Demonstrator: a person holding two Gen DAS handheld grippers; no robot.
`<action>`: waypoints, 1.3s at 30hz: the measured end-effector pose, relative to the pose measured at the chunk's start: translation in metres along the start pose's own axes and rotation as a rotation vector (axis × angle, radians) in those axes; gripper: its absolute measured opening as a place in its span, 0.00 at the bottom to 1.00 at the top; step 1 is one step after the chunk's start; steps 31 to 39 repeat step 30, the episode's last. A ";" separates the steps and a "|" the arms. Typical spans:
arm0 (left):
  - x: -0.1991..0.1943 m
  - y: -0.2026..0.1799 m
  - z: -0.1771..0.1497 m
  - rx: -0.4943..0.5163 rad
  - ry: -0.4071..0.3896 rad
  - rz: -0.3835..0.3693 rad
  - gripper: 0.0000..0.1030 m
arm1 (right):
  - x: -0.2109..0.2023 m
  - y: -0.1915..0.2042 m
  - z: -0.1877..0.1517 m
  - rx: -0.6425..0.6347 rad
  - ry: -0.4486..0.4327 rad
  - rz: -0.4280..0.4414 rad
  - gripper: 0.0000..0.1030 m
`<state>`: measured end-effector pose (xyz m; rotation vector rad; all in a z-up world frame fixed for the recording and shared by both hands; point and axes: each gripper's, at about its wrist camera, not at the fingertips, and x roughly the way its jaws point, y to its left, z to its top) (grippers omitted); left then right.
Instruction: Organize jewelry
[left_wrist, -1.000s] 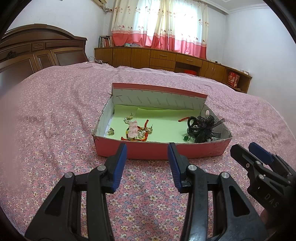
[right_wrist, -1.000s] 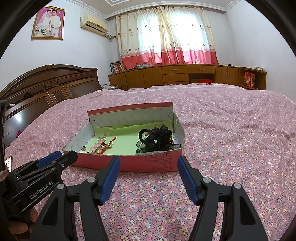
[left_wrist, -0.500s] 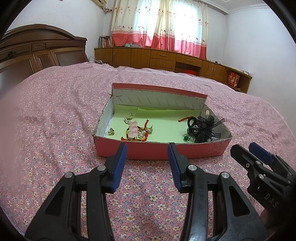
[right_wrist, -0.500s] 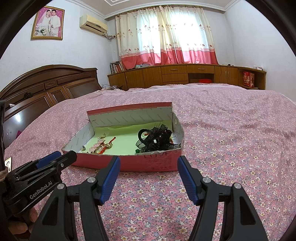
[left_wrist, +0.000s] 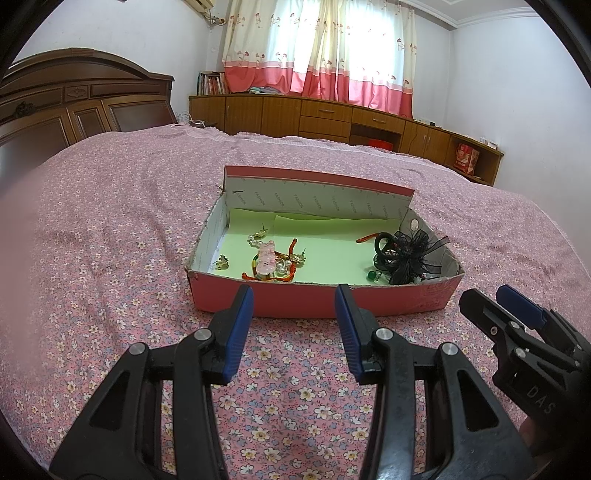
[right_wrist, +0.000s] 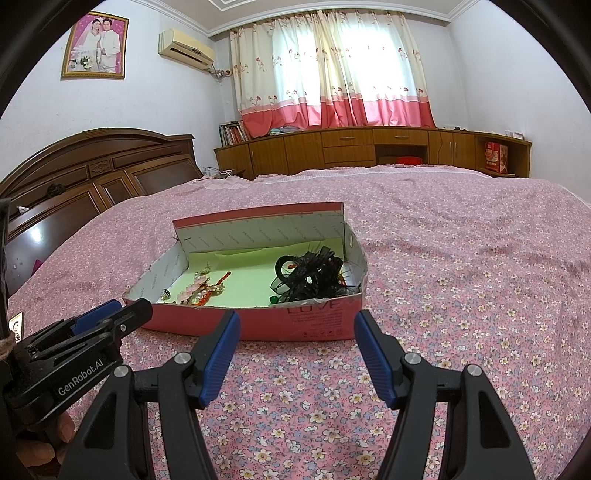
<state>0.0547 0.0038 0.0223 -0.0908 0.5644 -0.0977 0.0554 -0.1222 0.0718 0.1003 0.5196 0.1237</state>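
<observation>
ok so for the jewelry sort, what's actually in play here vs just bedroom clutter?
In play: pink box, pink bead bracelet, red cord, gold earring, black mesh hair bow, both open claws.

Clutter: framed photo, books, red carton.

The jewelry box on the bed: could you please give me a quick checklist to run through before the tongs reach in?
1. Left tongs open and empty: ok.
2. Right tongs open and empty: ok.
3. Box open, nothing in the way: ok.
4. Bracelets lie apart for a single pick: not ok, tangled in a heap.
5. Black hair bow clear of the bracelets: ok, at the opposite end.
6. Small earring graspable: cannot tell, too small.
</observation>
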 end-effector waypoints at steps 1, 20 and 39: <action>0.000 0.000 0.000 -0.001 0.001 0.000 0.36 | 0.000 0.000 0.000 0.000 0.000 0.000 0.65; 0.000 0.000 -0.001 0.000 0.000 0.000 0.36 | 0.000 0.000 0.000 0.001 0.000 0.000 0.65; 0.000 0.000 0.000 0.004 -0.003 0.007 0.36 | 0.000 0.000 0.000 0.000 0.001 0.000 0.65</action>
